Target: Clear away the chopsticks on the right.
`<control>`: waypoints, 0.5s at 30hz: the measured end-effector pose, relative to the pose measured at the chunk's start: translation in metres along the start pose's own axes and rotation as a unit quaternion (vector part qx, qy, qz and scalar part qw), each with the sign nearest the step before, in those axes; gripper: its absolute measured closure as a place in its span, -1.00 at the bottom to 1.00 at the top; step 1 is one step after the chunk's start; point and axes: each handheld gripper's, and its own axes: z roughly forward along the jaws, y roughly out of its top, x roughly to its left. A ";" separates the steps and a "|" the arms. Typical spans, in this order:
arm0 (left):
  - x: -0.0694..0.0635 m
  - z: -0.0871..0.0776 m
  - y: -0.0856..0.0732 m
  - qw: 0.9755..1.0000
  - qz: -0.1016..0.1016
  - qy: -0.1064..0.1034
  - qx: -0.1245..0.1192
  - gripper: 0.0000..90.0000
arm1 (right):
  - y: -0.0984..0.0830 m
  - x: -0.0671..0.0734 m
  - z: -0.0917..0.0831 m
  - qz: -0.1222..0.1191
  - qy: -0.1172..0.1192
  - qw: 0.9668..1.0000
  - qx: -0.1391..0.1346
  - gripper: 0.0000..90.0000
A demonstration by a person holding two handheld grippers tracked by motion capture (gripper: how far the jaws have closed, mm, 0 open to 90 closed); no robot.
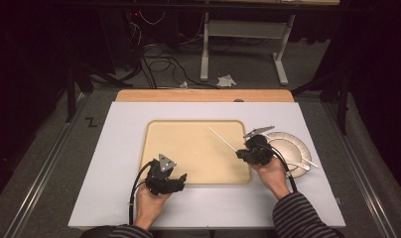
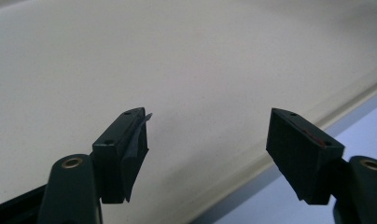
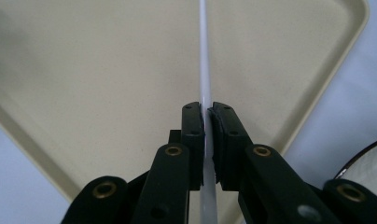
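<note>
Black jaws of the right gripper [image 3: 208,122] were squeezed tight on a thin, smooth white stick [image 3: 204,56], which poked out toward 10 o'clock over the flat tan tray [image 1: 161,148] with round corners. At the tray's 6 o'clock edge, the left gripper [image 2: 207,140] had its jaws wide apart, holding nothing. A round white plate [image 1: 288,148] sat at the tray's 3 o'clock.

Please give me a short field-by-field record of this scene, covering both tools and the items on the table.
Left tool: open, nothing between its jaws, over the near edge of the tray
Right tool: shut on the white utensil
White utensil: thin, points out over the tray
Plate: right of the tray, another white utensil on it
Surface: white board
</note>
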 end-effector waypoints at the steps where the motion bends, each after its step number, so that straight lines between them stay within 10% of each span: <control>1: 0.001 0.000 0.001 1.000 0.000 0.000 -0.001 -0.35 | 0.000 0.001 0.000 0.001 -0.001 1.000 0.002 0.90; 15: 0.010 0.008 0.014 1.000 0.007 -0.012 -0.008 -0.34 | 0.009 0.016 0.015 0.005 -0.025 0.999 0.026 0.89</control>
